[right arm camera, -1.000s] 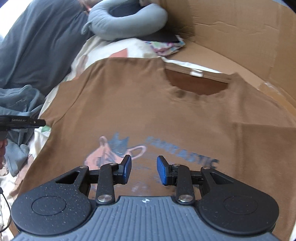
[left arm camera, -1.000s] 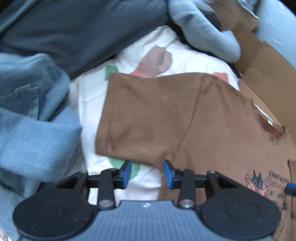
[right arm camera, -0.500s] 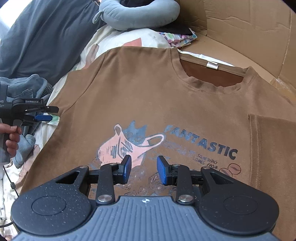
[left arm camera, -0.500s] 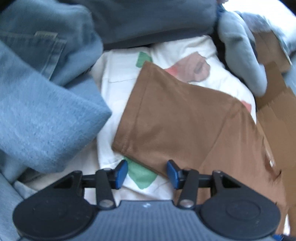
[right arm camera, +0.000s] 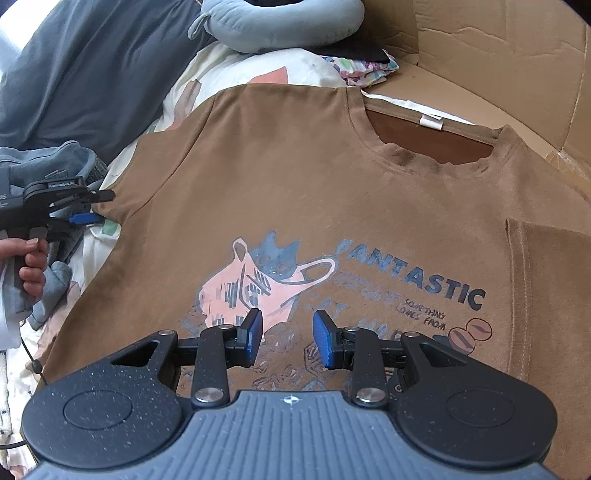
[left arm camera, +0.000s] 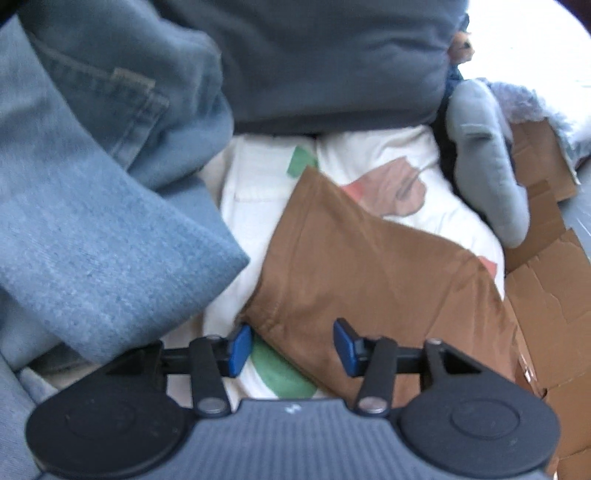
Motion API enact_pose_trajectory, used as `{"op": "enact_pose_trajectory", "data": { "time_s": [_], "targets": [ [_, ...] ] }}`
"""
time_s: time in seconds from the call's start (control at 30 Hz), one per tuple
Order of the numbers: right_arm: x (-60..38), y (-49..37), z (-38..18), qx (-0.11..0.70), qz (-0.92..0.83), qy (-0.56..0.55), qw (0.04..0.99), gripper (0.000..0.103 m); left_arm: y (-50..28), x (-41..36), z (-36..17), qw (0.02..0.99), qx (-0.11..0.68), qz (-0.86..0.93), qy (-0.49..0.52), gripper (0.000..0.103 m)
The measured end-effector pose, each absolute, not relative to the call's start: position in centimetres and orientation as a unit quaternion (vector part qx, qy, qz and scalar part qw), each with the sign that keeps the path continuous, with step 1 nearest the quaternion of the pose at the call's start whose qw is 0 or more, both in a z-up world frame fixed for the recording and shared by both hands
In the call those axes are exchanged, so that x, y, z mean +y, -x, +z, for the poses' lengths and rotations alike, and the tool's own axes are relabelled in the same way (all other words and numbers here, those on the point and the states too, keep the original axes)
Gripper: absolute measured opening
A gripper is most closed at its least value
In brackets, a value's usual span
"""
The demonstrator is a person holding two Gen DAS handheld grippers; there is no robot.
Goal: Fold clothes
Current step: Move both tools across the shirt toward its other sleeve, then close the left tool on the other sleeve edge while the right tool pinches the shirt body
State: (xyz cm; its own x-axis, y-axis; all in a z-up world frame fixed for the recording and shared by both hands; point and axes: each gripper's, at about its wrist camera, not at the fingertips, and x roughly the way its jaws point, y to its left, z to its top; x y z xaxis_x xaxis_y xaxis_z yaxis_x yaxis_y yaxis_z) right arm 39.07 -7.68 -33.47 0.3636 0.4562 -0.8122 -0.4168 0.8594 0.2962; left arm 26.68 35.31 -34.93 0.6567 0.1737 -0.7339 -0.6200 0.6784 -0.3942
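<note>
A brown T-shirt (right arm camera: 295,177) printed "FANTASTIC" lies flat on a patterned white sheet (left arm camera: 258,206), hemmed in by jeans (left arm camera: 92,221), a grey neck pillow (right arm camera: 280,22) and cardboard (right arm camera: 498,48). The left gripper (left arm camera: 288,345) gapes wide at the sleeve hem; the right gripper (right arm camera: 288,338) hovers open above the print.

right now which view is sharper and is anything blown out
Right wrist view is sharper: the print on the brown shirt reads cleanly. Left wrist view is soft with motion blur on the jeans, and its top right corner is blown out white.
</note>
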Motion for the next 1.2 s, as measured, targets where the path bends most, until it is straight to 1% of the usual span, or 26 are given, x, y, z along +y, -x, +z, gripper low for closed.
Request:
{"op": "enact_pose_trajectory", "data": {
  "time_s": [0.1,0.2,0.27,0.3,0.37,0.47,0.63,0.97,1.07,1.13,1.2],
  "targets": [
    [-7.8,-39.0,-33.5,0.499,0.262,-0.02,0.826,0.037,-26.6,34.8,-34.1,0.865,0.328,0.225,0.305,0.048],
    [-7.8,-39.0,-33.6,0.499,0.261,-0.02,0.826,0.037,-26.8,34.7,-33.9,0.871,0.321,0.221,0.3,0.043],
    [-7.8,-38.9,-33.6,0.499,0.262,-0.02,0.826,0.037,-26.9,34.9,-33.9,0.868,0.318,0.227,0.307,0.031],
    [-7.7,-38.9,-33.6,0.499,0.263,-0.02,0.826,0.037,-26.8,35.1,-34.0,0.864,0.317,0.232,0.314,0.028],
    [-7.6,-38.9,-33.6,0.498,0.266,-0.019,0.825,0.037,-26.7,35.4,-34.1,0.858,0.314,0.241,0.327,0.014],
    [-7.3,-38.9,-33.4,0.495,0.274,-0.016,0.824,0.037,-26.6,35.5,-33.8,0.857,0.31,0.25,0.328,0.01],
    [-6.4,-39.2,-33.3,0.487,0.298,-0.014,0.821,0.037,-26.9,35.3,-32.8,0.866,0.303,0.242,0.315,0.008],
    [-1.5,-39.8,-33.7,0.485,0.358,-0.004,0.798,0.037,-27.7,35.1,-31.3,0.88,0.305,0.216,0.294,0.008],
    [0.8,-39.8,-33.8,0.482,0.383,0.001,0.788,0.035,-27.8,35.0,-30.9,0.881,0.311,0.213,0.286,0.008],
    [2.4,-39.8,-33.9,0.48,0.4,0.002,0.781,0.03,-27.8,34.9,-30.7,0.882,0.315,0.207,0.282,0.008],
    [3.8,-40.0,-33.9,0.477,0.415,-0.002,0.775,0.028,-27.7,34.9,-30.6,0.883,0.316,0.203,0.28,0.008]
  ]
}}
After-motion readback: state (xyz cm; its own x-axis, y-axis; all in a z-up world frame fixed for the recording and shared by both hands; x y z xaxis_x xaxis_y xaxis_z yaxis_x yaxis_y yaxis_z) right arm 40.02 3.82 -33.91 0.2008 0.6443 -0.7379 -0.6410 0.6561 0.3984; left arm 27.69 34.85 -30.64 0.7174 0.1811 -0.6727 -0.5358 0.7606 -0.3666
